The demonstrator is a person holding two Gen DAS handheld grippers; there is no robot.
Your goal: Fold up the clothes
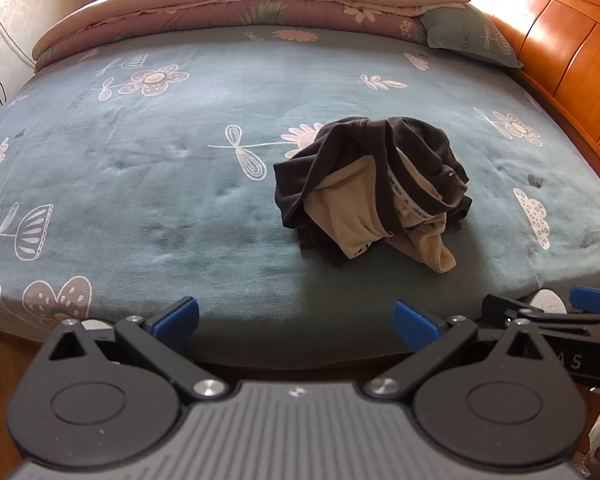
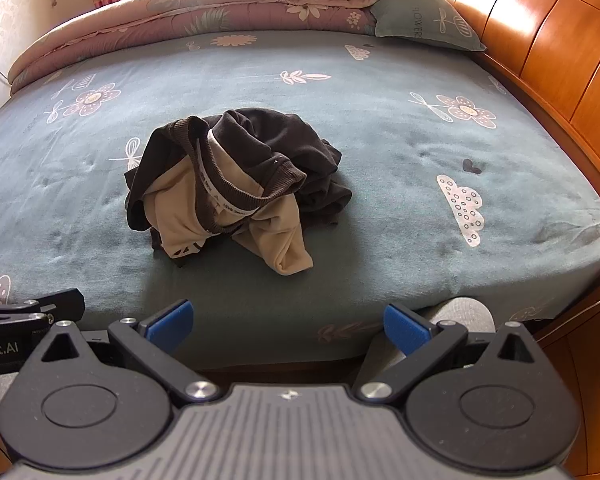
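Garment: a crumpled dark brown and beige knit top point(image 1: 373, 192) is seen bunched in a heap, with its ribbed collar and a white printed neck tape turned upward.
Garment position: it is laid on the teal bed sheet printed with white and pink flowers point(image 1: 160, 168), nearer the front edge than the far side (right of centre in the left wrist view, left of centre in the right wrist view point(image 2: 228, 188)).
Left gripper point(image 1: 296, 324): its blue-padded black fingers are spread wide, nothing is held between them, and it is kept over the front edge of the bed, well apart from the garment.
Right gripper point(image 2: 286, 322): its fingers are likewise spread wide and empty, held just beside the left one at the bed's front edge.
Far side of bed: a folded pink floral quilt point(image 1: 228, 12) is stacked along the far edge, with a teal pillow point(image 1: 467, 36) beside it.
Headboard: an orange-brown panelled wooden headboard point(image 2: 547, 40) is seen along the right side.
Person: a grey-clad knee point(image 2: 465, 314) is visible below the right gripper's finger.
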